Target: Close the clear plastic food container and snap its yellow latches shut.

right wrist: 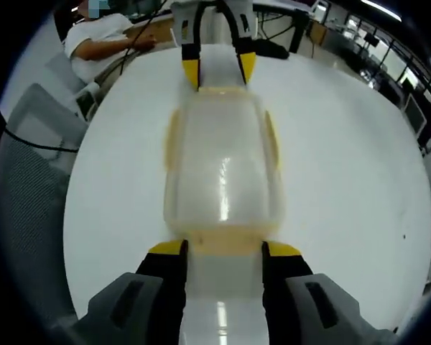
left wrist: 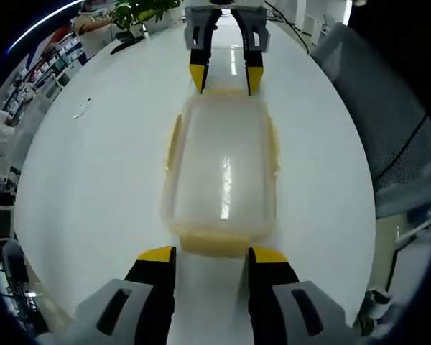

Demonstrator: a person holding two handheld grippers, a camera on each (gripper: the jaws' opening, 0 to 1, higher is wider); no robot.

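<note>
Here, container: the clear plastic box (left wrist: 221, 176) lies flat on the white counter (left wrist: 93, 187) with its lid on, long axis running between the two claws; pale yellow latches (left wrist: 174, 144) run along its long sides, and a yellow latch (left wrist: 214, 243) sits at each short end; whether any latch is snapped down I cannot tell
Left claw: the left claw (left wrist: 212, 253) is at the near short end of the box in the left gripper view; its yellow-tipped jaws stand apart, wider than the end latch, one at each side of it; they grip nothing; in the right gripper view it shows across the box (right wrist: 219, 70), jaws parted at the far end
Right claw: the right claw (right wrist: 225, 249) is at the opposite short end, jaws parted to either side of the end latch there (right wrist: 223, 243), nothing held; in the left gripper view it comes in from the top (left wrist: 225, 79), its tips just at the far edge of the lid
Counter: round and white, glossy; the box is near its middle
Surroundings: a grey mesh chair (left wrist: 388, 144) beside the counter; a person in a white shirt (right wrist: 104, 39) seated at the far side; a green plant (left wrist: 140, 11) at the counter's far edge
</note>
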